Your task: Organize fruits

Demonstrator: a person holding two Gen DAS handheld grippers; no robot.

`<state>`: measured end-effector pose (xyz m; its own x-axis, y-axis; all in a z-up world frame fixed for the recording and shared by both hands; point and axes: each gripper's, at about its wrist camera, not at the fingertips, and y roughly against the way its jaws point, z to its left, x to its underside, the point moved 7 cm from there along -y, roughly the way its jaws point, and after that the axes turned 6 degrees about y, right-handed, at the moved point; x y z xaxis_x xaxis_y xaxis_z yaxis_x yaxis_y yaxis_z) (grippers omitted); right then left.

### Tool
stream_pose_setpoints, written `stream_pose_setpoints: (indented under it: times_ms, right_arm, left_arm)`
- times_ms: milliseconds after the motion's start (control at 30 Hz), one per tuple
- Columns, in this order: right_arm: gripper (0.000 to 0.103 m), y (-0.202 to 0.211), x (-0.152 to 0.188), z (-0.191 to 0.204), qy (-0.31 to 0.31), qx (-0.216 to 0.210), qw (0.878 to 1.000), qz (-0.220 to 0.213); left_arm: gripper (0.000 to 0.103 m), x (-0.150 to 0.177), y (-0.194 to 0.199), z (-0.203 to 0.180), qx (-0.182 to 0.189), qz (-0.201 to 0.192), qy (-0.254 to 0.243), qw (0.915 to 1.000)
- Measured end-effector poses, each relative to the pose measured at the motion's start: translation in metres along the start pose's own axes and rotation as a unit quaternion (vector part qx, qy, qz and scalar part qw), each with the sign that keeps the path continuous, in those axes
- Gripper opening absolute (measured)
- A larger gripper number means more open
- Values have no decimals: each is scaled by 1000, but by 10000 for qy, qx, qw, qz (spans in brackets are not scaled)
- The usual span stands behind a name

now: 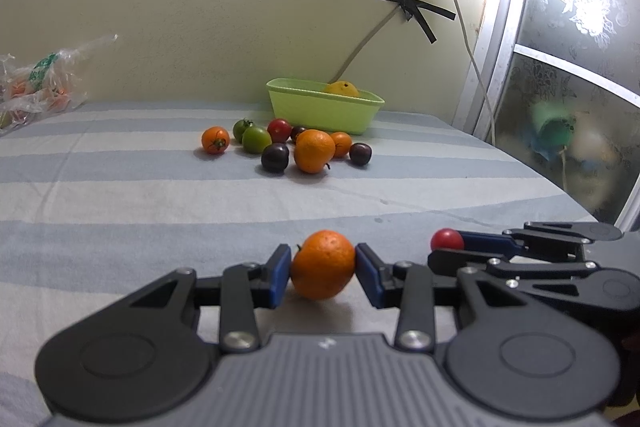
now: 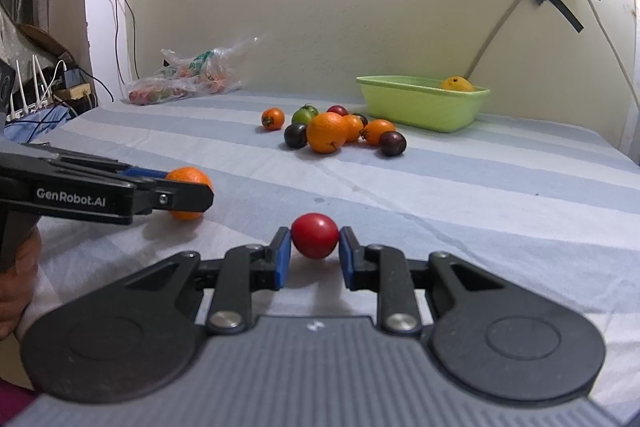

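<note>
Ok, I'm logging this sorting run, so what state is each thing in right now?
Left gripper: shut on the orange.
Right gripper: shut on the red tomato.
Green tub: upright, one yellow-orange fruit inside.
Fruit pile: loose on the striped sheet, outside the tub.
Plastic bag: lying by the wall, crumpled.

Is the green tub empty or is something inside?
Not empty. The green tub holds one yellow fruit poking above its rim.
</note>
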<state>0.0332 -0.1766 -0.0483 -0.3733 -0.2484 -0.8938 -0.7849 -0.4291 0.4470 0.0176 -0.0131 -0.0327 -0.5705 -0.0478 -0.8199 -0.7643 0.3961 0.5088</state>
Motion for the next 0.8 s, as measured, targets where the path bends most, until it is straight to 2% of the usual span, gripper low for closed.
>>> stream_pose_setpoints:
  times_ms: [800]
  right_arm:
    - [28, -2, 1, -3, -102, -62, 9999, -24]
  left_arm:
    - [36, 1, -5, 2, 46, 100, 106, 9999]
